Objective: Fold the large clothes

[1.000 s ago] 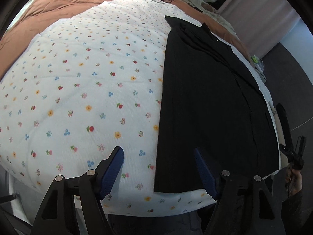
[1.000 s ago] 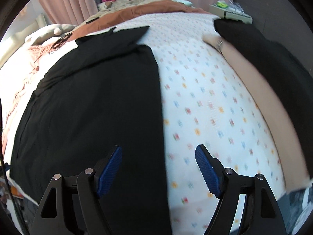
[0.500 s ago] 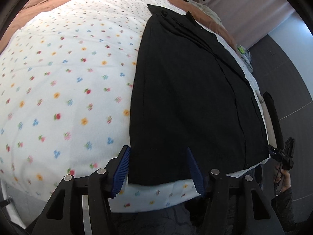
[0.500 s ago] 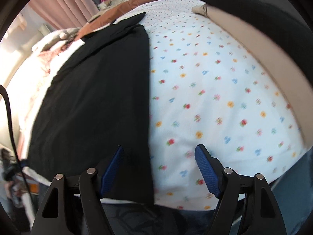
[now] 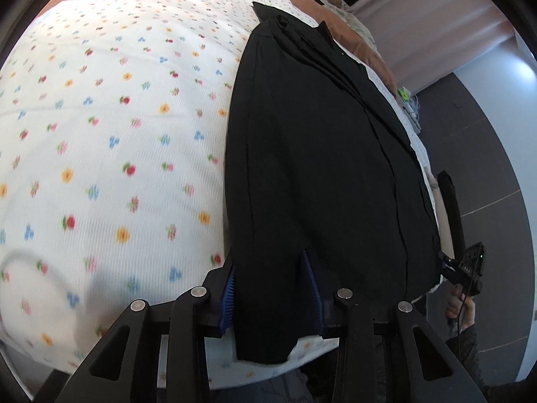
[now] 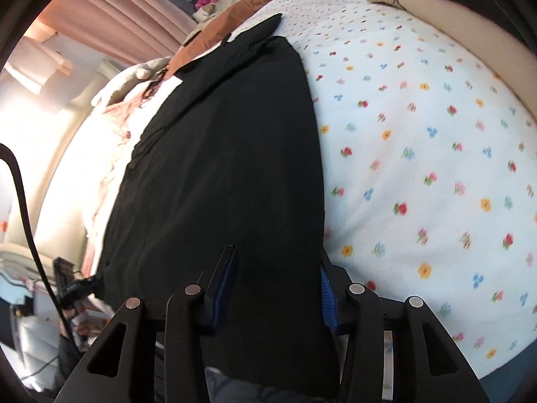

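Under both tools the near hem of the black garment [image 5: 319, 174] hid the pad faces, so actual contact was hard to judge. Left gripper [image 5: 272, 297] had just been closing, half-spread, garment corner between its jaws. Right gripper [image 6: 276, 294] likewise straddled the opposite corner. Garment lay flat on the floral bedspread [image 5: 100, 127].

Bed [image 5: 100, 154]: white floral cover; black garment [image 5: 319, 168] flat on it; brown blanket [image 6: 241, 16], possibly quilt, beyond.
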A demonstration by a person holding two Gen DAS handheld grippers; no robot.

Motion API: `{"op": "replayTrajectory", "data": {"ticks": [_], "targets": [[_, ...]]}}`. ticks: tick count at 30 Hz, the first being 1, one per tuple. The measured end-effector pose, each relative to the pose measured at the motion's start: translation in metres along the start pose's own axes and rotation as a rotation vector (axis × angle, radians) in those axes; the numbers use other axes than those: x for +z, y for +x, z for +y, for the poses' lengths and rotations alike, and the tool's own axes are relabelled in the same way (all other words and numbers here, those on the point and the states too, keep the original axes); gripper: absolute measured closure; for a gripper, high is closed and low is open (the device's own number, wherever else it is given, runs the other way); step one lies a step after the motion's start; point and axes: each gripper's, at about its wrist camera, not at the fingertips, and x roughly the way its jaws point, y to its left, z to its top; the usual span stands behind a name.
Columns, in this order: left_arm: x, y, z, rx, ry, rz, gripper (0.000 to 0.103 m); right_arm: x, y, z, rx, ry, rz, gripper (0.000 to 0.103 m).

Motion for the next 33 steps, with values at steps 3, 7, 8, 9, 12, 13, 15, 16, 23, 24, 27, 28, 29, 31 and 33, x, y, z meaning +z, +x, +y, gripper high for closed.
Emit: {"op": "replayTrajectory", "data": {"ticks": [3, 7, 8, 9, 12, 13, 15, 16, 23, 24, 27, 28, 29, 31, 33], "targets": [[-0.010, -0.003, 0.002, -0.029, -0.022, 0.003, 0.067, -0.013, -0.004, -0.005, 0.047, 0.024, -0.005, 0.062], [-0.015, -0.004, 0.004, -0.014, -0.043, -0.020, 0.085, -0.023, -0.005, -0.015, 0.042, 0.082, -0.037, 0.093], [-0.016, -0.005, 0.003, -0.009, -0.044, -0.031, 0.085, -0.024, -0.005, -0.015, 0.044, 0.090, -0.047, 0.096], [-0.017, -0.007, 0.001, -0.002, -0.040, -0.041, 0.088, -0.026, -0.008, -0.012, 0.044, 0.088, -0.068, 0.097], [-0.020, -0.017, -0.007, -0.007, -0.033, -0.087, 0.092, -0.030, -0.021, 0.006, 0.047, 0.046, -0.114, 0.098], [-0.021, -0.020, -0.008, -0.016, -0.037, -0.099, 0.093, -0.027, -0.025, 0.013, 0.052, 0.032, -0.127, 0.098], [-0.020, -0.032, -0.012, -0.039, -0.042, -0.130, 0.094, -0.025, -0.034, 0.024, 0.054, 0.010, -0.148, 0.098], [-0.019, -0.037, -0.015, -0.044, -0.036, -0.144, 0.095, -0.023, -0.040, 0.033, 0.056, -0.003, -0.165, 0.098], [-0.020, -0.085, -0.034, -0.045, -0.016, -0.258, 0.097, -0.021, -0.069, 0.068, 0.095, -0.040, -0.229, 0.099], [-0.022, -0.093, -0.037, -0.050, -0.013, -0.273, 0.097, -0.023, -0.073, 0.070, 0.102, -0.043, -0.236, 0.099], [-0.028, -0.114, -0.041, -0.062, -0.007, -0.301, 0.097, -0.029, -0.091, 0.082, 0.124, -0.062, -0.264, 0.099], [-0.031, -0.120, -0.044, -0.065, -0.010, -0.308, 0.097, -0.031, -0.095, 0.085, 0.130, -0.068, -0.274, 0.099], [-0.035, -0.129, -0.045, -0.077, -0.022, -0.319, 0.097, -0.034, -0.102, 0.088, 0.138, -0.073, -0.284, 0.099], [-0.040, -0.145, -0.049, -0.086, -0.030, -0.341, 0.098, -0.041, -0.113, 0.096, 0.147, -0.086, -0.303, 0.099], [-0.047, -0.160, -0.055, -0.090, -0.033, -0.359, 0.098, -0.047, -0.123, 0.102, 0.156, -0.096, -0.318, 0.099]]}}
